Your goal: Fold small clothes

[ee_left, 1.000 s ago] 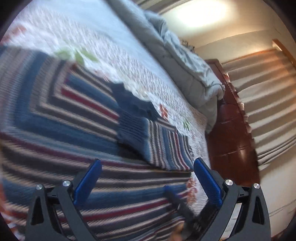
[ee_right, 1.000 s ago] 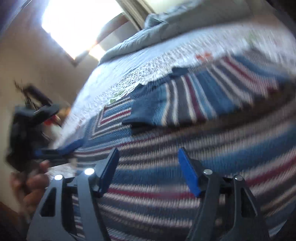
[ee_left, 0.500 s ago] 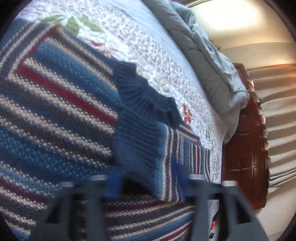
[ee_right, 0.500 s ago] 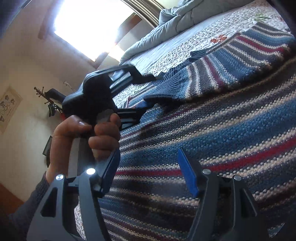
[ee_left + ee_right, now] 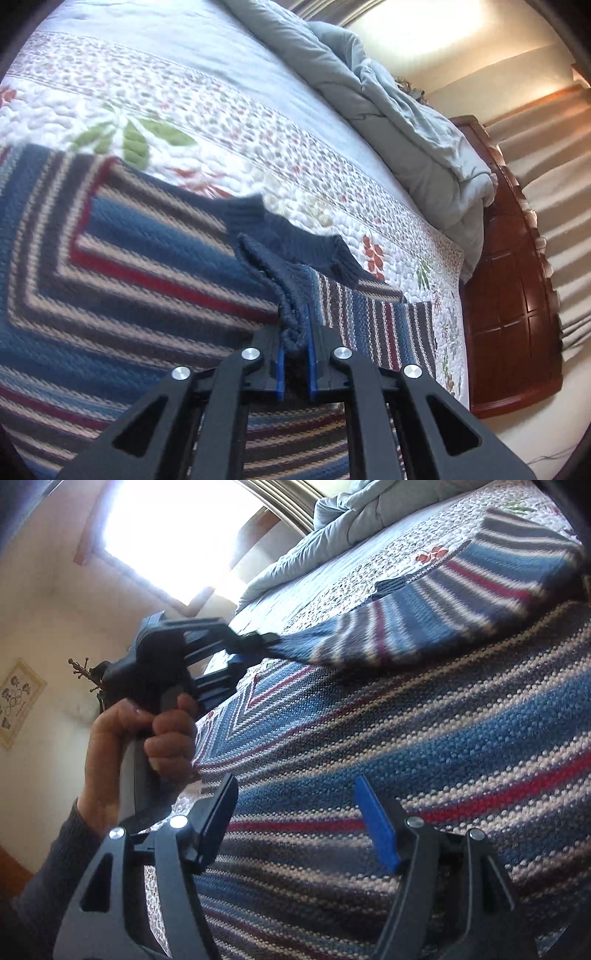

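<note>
A blue, red, grey and cream striped knit sweater (image 5: 147,266) lies spread on the bed. One sleeve is folded across its body, ending in a navy ribbed cuff (image 5: 291,291). My left gripper (image 5: 295,325) has its jaws closing on that cuff, and the pads press the knit bunched between them. In the right wrist view a hand (image 5: 147,731) holds the left gripper (image 5: 258,642), and the sleeve (image 5: 424,627) stretches away from it, raised off the body. My right gripper (image 5: 295,786) hovers open just above the sweater's body (image 5: 406,757) with nothing between its fingers.
The sweater rests on a white floral quilt (image 5: 258,122). A rumpled grey duvet (image 5: 388,99) is heaped along the far side. A dark wooden bed end (image 5: 509,295) and pale curtains (image 5: 554,166) lie beyond the bed's edge. A bright window (image 5: 166,528) is behind.
The left gripper moved forward onto the sleeve's cuff and went from wide open to shut on it. The sleeve now stretches taut from it. The right gripper stayed over the body.
</note>
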`<action>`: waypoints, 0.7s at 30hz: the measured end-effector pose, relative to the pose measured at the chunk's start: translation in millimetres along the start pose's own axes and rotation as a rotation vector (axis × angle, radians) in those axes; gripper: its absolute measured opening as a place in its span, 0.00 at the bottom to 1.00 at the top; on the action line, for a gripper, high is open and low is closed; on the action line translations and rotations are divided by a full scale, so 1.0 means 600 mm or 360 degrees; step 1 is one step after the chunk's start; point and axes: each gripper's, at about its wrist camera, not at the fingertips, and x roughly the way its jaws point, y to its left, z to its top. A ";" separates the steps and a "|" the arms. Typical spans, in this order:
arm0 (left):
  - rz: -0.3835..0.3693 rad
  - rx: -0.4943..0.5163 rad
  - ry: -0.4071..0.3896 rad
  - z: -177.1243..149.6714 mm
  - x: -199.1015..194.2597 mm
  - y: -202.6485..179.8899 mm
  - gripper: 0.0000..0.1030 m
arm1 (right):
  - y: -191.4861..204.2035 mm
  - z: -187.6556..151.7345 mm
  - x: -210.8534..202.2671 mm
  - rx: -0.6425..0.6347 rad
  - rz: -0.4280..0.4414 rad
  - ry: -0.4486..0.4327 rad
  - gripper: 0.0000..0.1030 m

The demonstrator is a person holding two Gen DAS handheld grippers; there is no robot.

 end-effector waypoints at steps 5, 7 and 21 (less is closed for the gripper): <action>0.0034 -0.0028 0.0021 0.003 -0.011 0.053 0.08 | -0.008 0.003 0.006 -0.0006 -0.0005 0.0003 0.65; 0.0028 -0.0055 0.0007 0.003 -0.016 0.072 0.08 | -0.008 0.002 0.007 -0.0005 -0.0011 0.0002 0.65; 0.0226 -0.0053 0.0074 -0.028 -0.010 0.112 0.18 | -0.014 0.069 -0.075 -0.0073 -0.0132 -0.0156 0.68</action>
